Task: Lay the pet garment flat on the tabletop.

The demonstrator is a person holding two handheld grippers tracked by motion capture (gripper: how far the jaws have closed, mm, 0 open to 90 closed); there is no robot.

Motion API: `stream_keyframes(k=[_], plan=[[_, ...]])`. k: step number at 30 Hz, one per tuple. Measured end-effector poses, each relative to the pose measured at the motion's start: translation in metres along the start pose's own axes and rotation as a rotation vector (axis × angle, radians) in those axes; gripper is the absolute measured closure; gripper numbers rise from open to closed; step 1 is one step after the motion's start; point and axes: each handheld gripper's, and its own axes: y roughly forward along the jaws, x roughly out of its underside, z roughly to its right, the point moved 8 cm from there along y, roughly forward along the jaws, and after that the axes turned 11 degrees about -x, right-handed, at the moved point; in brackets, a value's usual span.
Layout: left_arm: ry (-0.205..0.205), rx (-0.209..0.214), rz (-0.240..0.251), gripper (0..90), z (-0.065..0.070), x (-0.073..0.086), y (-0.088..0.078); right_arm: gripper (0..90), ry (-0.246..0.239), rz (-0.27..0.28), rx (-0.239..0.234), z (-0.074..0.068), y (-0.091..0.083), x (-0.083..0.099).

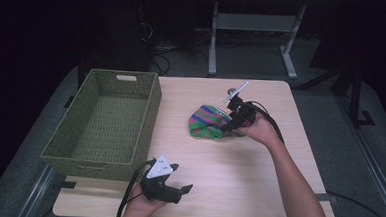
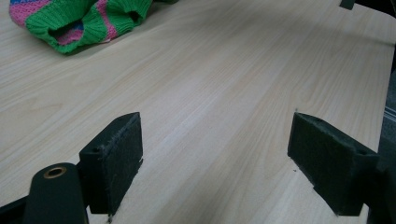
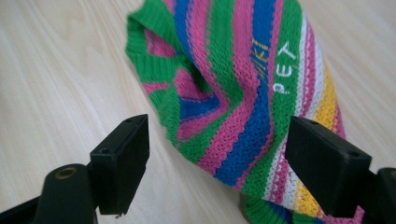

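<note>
Knitwear (image 1: 208,122) with green, pink and blue stripes lies crumpled near the middle of the worktop (image 1: 257,187), just right of the basket (image 1: 107,124). Right gripper (image 3: 217,158) has its fingers (image 3: 123,161) wide, with a fold of the knitwear lying between them, not pinched. Left gripper (image 2: 215,161) rests near the front edge, fingers wide over bare wood, well apart from the knitwear.

White letters "PEY" stand on a green stripe of the striped knit garment (image 3: 243,93); yellow letters beside them are unreadable.

Lab: bare workbenches (image 1: 255,21), floor cables (image 1: 156,49)
</note>
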Motion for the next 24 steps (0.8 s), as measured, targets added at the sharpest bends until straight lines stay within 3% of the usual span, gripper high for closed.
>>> stream_keyframes(k=[2,6,9,11,13,16,21,24], plan=[[0.005,0.002,-0.002,17.6,0.001,0.0,0.0,21.5,0.004,-0.034,0.018,0.003,0.006,-0.002],[-0.005,0.007,-0.001,17.7,0.0,0.0,0.001,22.0,-0.007,-0.033,0.043,0.006,0.012,-0.007],[-0.001,0.009,0.004,17.8,0.001,-0.001,0.0,28.2,-0.001,-0.039,0.083,0.015,0.018,-0.007],[0.0,0.01,0.007,17.9,0.001,-0.002,-0.001,28.4,0.035,-0.053,0.071,0.02,0.026,-0.005],[-0.005,0.014,0.006,17.9,0.002,-0.002,0.0,29.4,0.05,-0.081,0.102,0.026,0.033,-0.001],[-0.004,0.014,0.005,17.9,0.002,-0.001,0.001,30.4,0.079,-0.089,0.099,0.03,0.039,0.002],[0.006,0.011,0.001,17.9,0.002,-0.001,0.001,35.5,0.107,-0.087,0.195,0.032,0.046,0.005],[0.005,0.01,-0.001,17.9,0.002,-0.001,0.002,43.2,0.133,-0.07,0.215,0.029,0.046,0.005]])
